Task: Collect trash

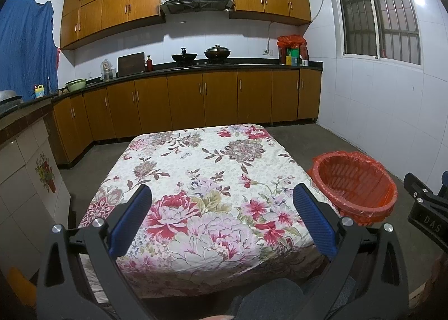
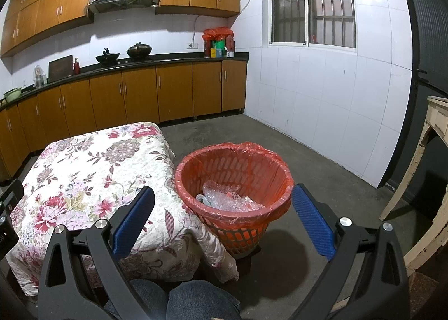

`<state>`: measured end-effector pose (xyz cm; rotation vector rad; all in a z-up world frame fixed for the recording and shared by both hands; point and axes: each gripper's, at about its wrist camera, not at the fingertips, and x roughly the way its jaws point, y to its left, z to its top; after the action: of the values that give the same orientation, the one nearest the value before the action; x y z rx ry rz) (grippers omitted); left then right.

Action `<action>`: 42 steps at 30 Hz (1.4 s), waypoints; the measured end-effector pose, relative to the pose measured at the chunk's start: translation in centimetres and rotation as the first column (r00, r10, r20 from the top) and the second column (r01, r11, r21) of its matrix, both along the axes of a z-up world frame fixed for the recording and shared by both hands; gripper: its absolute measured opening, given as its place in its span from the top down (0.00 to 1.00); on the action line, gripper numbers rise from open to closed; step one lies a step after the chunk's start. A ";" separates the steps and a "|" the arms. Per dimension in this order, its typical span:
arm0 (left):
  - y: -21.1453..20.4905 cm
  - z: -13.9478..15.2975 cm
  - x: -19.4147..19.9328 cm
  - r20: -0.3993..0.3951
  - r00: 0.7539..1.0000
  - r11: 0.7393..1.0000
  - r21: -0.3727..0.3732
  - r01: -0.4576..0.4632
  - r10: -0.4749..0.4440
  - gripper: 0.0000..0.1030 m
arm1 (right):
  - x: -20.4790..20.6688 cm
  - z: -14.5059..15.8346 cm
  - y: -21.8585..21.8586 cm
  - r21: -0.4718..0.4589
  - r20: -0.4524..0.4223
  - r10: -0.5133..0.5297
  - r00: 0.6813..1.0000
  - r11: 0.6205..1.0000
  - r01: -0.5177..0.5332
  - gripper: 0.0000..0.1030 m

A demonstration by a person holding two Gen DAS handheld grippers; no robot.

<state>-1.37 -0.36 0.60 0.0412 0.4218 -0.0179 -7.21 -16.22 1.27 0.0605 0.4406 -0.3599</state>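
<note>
Left gripper (image 1: pixel 222 209): blue ribbed fingers (image 1: pixel 131 219) spread wide, nothing between them, held above the near half of the low table covered with a cream floral cloth (image 1: pixel 196 168). Cloth top is bare in this view.

Right gripper (image 2: pixel 222 208): blue fingers (image 2: pixel 312 219) also spread wide and empty, held above the gap between the table's right edge and the red slotted plastic waste basket lined with a red plastic bag (image 2: pixel 252 224). Left finger sits over the floral cloth, right finger over the grey concrete floor (image 2: pixel 322 168) past the basket rim.

The basket stands on the floor just beside the table's right side, upright, bag folded over the rim. Inside it lies crumpled clear bubble wrap (image 2: pixel 224 196) with a darker scrap at its left edge, too unclear to identify.

Person's blue-jeaned knees (image 2: pixel 196 300) show at the bottom of the right wrist view. Part of the right gripper's black body (image 1: pixel 428 208) pokes into the left view's right edge, near the basket.

Behind: brown wood-front kitchen cabinets (image 1: pixel 196 101), white tiled wall, barred window (image 2: pixel 310 3).
</note>
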 end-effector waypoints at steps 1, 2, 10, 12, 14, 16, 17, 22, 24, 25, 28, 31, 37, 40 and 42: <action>0.0 0.0 0.0 0.000 1.000 1.000 0.000 0.000 0.000 0.04 | 0.0 0.0 0.0 0.000 0.000 0.000 1.000 1.000 0.000 0.05; 0.0 0.0 0.0 0.000 1.000 1.000 0.000 0.000 0.000 0.04 | 0.0 0.0 0.0 0.000 0.000 0.000 1.000 1.000 0.000 0.05; -0.1 -0.3 0.0 -0.004 1.000 1.000 -0.001 0.001 -0.001 0.04 | 0.0 0.0 0.0 0.000 0.000 0.000 1.000 1.000 0.000 0.05; -0.1 -0.3 0.1 -0.005 1.000 1.000 -0.001 0.001 -0.001 0.04 | 0.0 0.0 -0.1 0.000 -0.001 0.000 1.000 1.000 0.000 0.05; -0.1 -0.4 0.0 -0.006 1.000 1.000 -0.001 0.002 -0.002 0.04 | 0.0 0.0 0.0 0.000 -0.002 0.000 1.000 1.000 0.000 0.05; -0.1 -0.4 0.1 -0.007 1.000 1.000 -0.001 0.002 -0.002 0.04 | 0.0 -0.1 -0.1 0.001 -0.002 0.000 1.000 1.000 0.000 0.05; -0.1 -0.4 0.1 -0.007 1.000 1.000 -0.001 0.002 -0.002 0.04 | 0.0 -0.2 0.0 0.002 -0.003 -0.001 1.000 1.000 0.001 0.05; -0.2 -0.8 0.2 -0.014 1.000 1.000 -0.004 0.002 -0.003 0.04 | 0.0 -0.2 0.0 0.002 -0.003 -0.001 1.000 1.000 0.001 0.05; -0.2 -0.8 0.2 -0.014 1.000 1.000 -0.003 0.003 -0.003 0.04 | 0.0 -0.1 0.0 0.002 -0.004 -0.001 1.000 1.000 0.001 0.05; -0.2 -0.8 0.2 -0.014 1.000 1.000 -0.003 0.002 -0.003 0.04 | -0.1 -0.3 0.0 0.003 -0.005 -0.001 1.000 1.000 0.001 0.05; -0.2 -0.8 0.2 -0.014 1.000 1.000 -0.003 0.002 -0.002 0.04 | -0.1 -0.3 0.1 0.002 -0.005 -0.001 1.000 1.000 0.001 0.05; -0.2 -0.8 0.2 -0.015 1.000 1.000 -0.003 0.003 -0.003 0.04 | -0.1 -0.3 0.1 0.003 -0.005 -0.001 1.000 1.000 0.001 0.05; -0.2 -0.8 0.2 -0.016 1.000 1.000 -0.004 0.003 -0.003 0.04 | -0.2 -0.5 0.0 0.005 -0.007 -0.002 1.000 1.000 0.002 0.05; -0.2 -0.8 0.2 -0.016 1.000 1.000 -0.003 0.003 -0.003 0.04 | -0.1 -0.5 0.0 0.004 -0.007 -0.001 1.000 1.000 0.001 0.05; -0.2 -0.8 0.2 -0.016 1.000 1.000 -0.003 0.003 -0.003 0.04 | -0.3 -0.6 0.1 0.005 -0.008 -0.001 1.000 1.000 0.001 0.05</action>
<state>-1.13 -0.57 -0.17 0.0386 0.4379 -0.0220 -7.47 -16.15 0.65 0.0638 0.4489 -0.3602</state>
